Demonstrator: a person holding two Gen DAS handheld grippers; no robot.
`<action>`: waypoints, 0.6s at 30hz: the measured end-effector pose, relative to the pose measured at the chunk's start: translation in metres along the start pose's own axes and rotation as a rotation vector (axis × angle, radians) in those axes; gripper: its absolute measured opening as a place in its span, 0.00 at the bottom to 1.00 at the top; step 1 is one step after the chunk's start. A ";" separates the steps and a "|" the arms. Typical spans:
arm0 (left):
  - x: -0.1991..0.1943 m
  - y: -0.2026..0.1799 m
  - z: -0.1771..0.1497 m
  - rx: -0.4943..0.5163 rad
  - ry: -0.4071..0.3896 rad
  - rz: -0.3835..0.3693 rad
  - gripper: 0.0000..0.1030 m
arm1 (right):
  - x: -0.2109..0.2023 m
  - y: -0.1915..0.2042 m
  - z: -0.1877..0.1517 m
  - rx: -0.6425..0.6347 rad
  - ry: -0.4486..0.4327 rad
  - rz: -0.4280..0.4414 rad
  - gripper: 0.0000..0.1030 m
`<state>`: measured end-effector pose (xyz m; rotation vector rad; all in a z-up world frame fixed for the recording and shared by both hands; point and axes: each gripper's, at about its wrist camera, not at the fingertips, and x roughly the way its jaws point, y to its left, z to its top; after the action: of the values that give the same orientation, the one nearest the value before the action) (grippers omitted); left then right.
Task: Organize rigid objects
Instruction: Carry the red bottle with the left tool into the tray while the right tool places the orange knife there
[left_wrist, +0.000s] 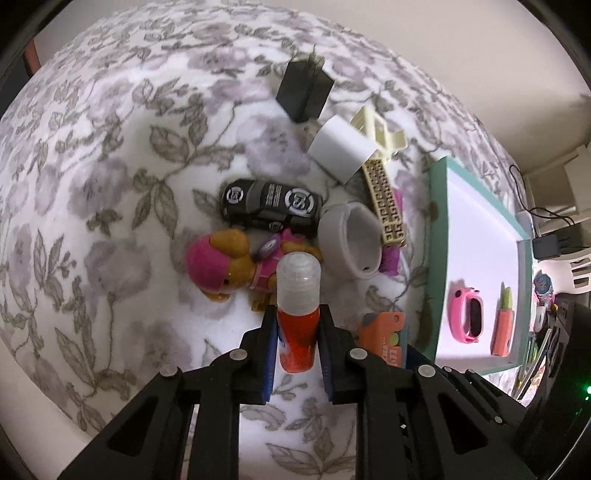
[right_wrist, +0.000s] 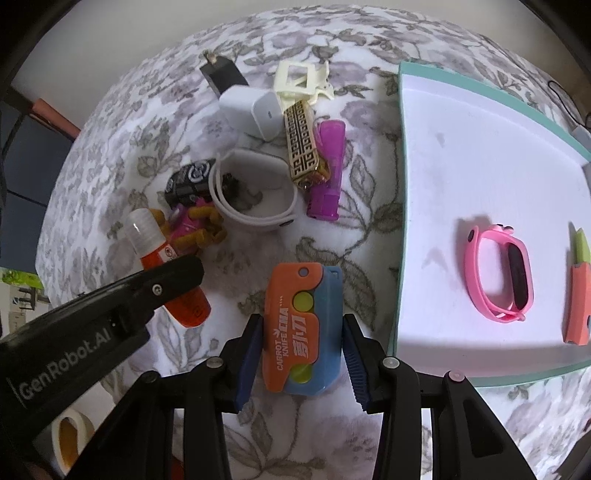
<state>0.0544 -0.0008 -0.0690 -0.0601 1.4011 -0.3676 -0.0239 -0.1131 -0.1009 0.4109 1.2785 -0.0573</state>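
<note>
My left gripper (left_wrist: 297, 325) is shut on an orange glue stick (left_wrist: 298, 314) with a clear cap, held just above the floral blanket; it also shows in the right wrist view (right_wrist: 166, 273). My right gripper (right_wrist: 301, 332) is open, its fingers on either side of an orange and blue carrot knife toy (right_wrist: 301, 328) lying on the blanket. A white tray (right_wrist: 480, 166) with a teal rim lies to the right and holds a pink wristband (right_wrist: 498, 273) and an orange carrot knife (right_wrist: 578, 295).
A pile lies ahead on the blanket: a black toy car (left_wrist: 269, 205), a pink dog figure (left_wrist: 232, 264), a white wristband (right_wrist: 255, 192), a white charger (right_wrist: 251, 110), a black adapter (left_wrist: 304, 88), a cream hair clip (right_wrist: 299, 83), a patterned bar (right_wrist: 303, 147) and a purple toy (right_wrist: 328, 170).
</note>
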 end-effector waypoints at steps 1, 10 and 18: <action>-0.004 0.000 0.001 0.005 -0.015 -0.001 0.21 | -0.004 -0.001 0.001 0.003 -0.011 0.005 0.44; -0.031 -0.016 0.006 0.048 -0.124 -0.047 0.21 | -0.037 -0.015 0.007 0.055 -0.128 0.019 0.44; -0.035 -0.042 0.014 0.087 -0.127 -0.065 0.21 | -0.059 -0.063 0.016 0.210 -0.203 0.028 0.44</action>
<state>0.0549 -0.0331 -0.0223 -0.0574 1.2583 -0.4704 -0.0434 -0.1877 -0.0593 0.5887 1.0694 -0.2059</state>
